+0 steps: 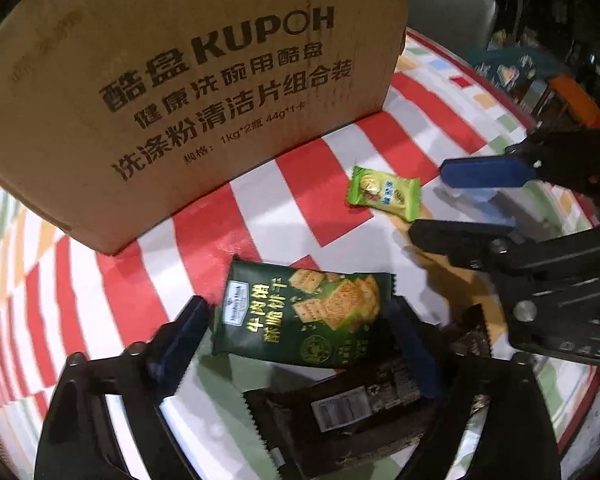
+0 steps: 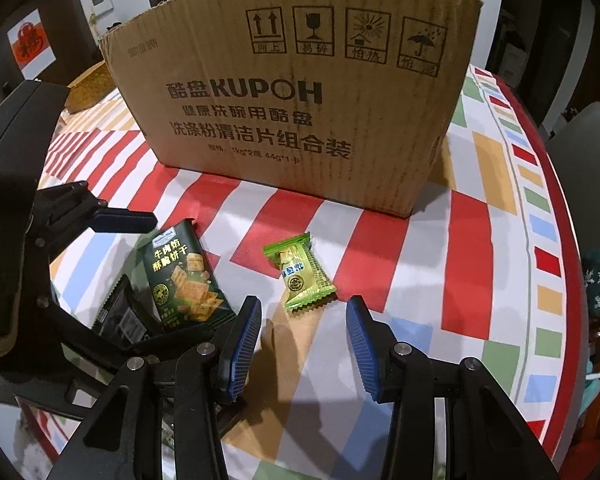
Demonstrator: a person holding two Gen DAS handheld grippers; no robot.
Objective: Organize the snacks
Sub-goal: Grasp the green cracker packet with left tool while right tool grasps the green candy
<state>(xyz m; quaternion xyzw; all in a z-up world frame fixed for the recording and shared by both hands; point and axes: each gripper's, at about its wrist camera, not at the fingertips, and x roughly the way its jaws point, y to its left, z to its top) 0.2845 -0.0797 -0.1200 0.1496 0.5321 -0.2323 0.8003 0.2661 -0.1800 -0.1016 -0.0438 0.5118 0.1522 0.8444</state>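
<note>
The light green candy packet (image 2: 300, 274) is lying on the table (image 2: 420, 264) just ahead of the right gripper (image 2: 304, 344), whose jaws are gaping wide and empty, long axis running roughly fore-aft, so right's looking nearer.

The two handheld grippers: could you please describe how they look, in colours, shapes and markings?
Both look alike. The left gripper and right gripper have black, angular linkage arms joined by round silver bolts. Each finger ends in a blue pad with fine ribbing. The right gripper's black body shows pale "DAS" lettering in the left wrist view. No sleeves or hands show.
</note>
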